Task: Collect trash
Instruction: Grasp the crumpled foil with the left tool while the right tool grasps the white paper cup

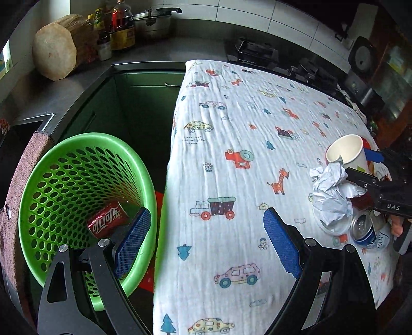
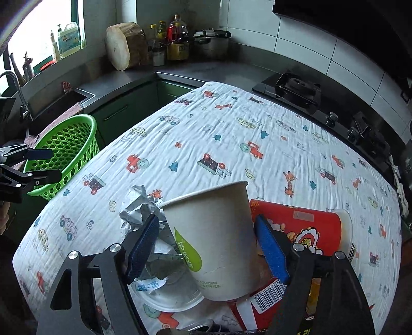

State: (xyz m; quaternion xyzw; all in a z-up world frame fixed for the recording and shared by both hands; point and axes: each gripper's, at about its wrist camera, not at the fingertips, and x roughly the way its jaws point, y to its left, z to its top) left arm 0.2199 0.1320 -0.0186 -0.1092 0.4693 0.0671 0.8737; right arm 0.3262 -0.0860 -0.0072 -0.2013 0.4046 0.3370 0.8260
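A green mesh basket stands left of the cloth-covered table and holds a red cola can. My left gripper is open and empty, one finger over the basket and one over the table edge. My right gripper has its blue pads on both sides of a white paper cup, touching it. The cup is upright. Beside it lie crumpled paper, a red cup, a clear lid and a blue can.
The basket shows at the left in the right wrist view, with my left gripper over it. A counter with a wooden block, bottles and a pot runs behind. A stove is at the right and a sink at the left.
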